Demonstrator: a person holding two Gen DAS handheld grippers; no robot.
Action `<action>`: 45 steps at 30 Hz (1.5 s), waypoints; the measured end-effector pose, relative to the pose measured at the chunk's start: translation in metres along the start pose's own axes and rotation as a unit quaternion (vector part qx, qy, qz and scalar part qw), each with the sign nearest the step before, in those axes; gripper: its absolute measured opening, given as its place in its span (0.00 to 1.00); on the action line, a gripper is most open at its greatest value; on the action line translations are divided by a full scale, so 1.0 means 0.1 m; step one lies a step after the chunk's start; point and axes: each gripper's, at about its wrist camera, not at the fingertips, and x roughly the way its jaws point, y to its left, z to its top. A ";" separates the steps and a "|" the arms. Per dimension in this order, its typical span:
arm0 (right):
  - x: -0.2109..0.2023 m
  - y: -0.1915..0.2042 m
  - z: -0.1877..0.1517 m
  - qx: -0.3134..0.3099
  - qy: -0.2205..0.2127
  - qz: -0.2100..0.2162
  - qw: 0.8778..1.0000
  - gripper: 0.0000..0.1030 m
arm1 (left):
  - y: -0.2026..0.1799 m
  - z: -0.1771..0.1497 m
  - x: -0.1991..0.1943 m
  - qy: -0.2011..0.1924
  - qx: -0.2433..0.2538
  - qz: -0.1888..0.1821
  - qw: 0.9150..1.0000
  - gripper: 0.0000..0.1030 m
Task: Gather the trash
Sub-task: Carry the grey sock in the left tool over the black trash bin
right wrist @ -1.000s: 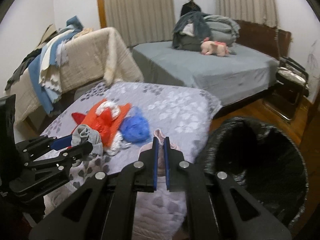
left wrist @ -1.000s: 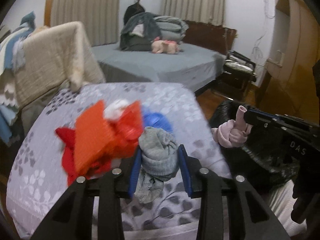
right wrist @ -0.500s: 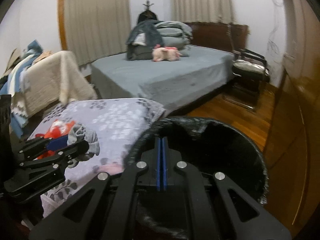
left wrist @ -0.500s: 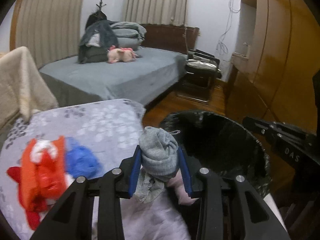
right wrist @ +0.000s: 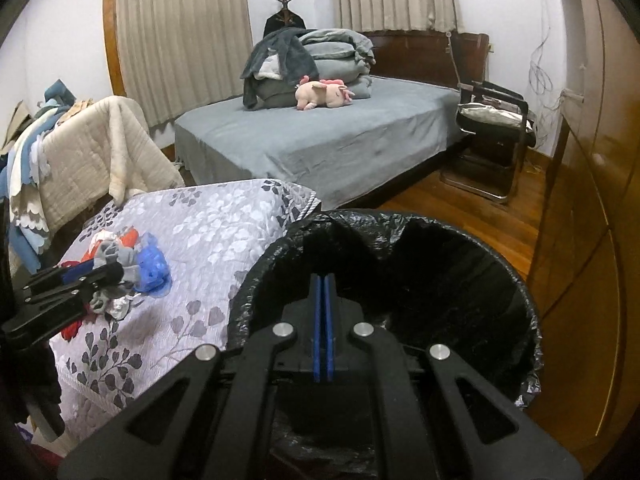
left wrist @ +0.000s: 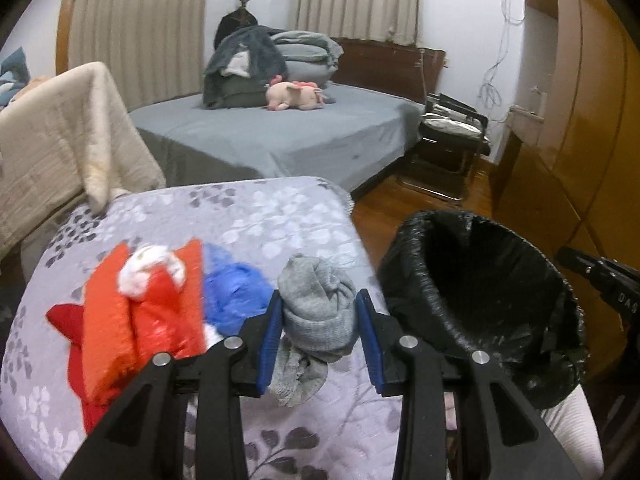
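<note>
My left gripper [left wrist: 319,300] is shut on a balled grey sock [left wrist: 320,316], held just above the patterned lilac bed cover [left wrist: 260,220]. To its left lie a red-orange plastic pile [left wrist: 132,320], a white crumpled wad [left wrist: 148,268] and a blue bag [left wrist: 236,292]. A bin lined with a black bag [left wrist: 404,292] stands right of the bed corner. My right gripper [right wrist: 322,278] hangs over the bin [right wrist: 260,280], shut with nothing between its pads. The right wrist view also shows the left gripper [right wrist: 100,276] with the sock [right wrist: 116,256].
A grey bed [right wrist: 320,144] behind carries folded blankets and a pink plush [right wrist: 324,94]. A cream quilt [left wrist: 60,132] drapes over furniture on the left. A black chair [right wrist: 492,128] and a wooden wardrobe [right wrist: 592,200] flank the wooden floor on the right.
My right gripper swung right from the bed to over the bin, and the pink item it held is no longer between its pads. The left gripper moved toward the bin with the sock.
</note>
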 end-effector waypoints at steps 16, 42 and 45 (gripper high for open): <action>-0.11 0.07 -0.01 0.000 -0.001 0.000 1.000 0.05 | -0.11 -0.03 -0.04 -0.008 0.016 -0.027 0.999 0.35; -0.44 0.30 -0.27 0.000 -0.009 0.006 1.000 0.31 | -0.27 -0.23 -0.22 -0.015 0.044 -0.063 0.997 0.35; -0.47 0.17 -0.22 0.008 -0.021 -0.008 1.000 0.34 | -0.41 -0.12 -0.18 -0.020 0.051 -0.076 0.996 0.35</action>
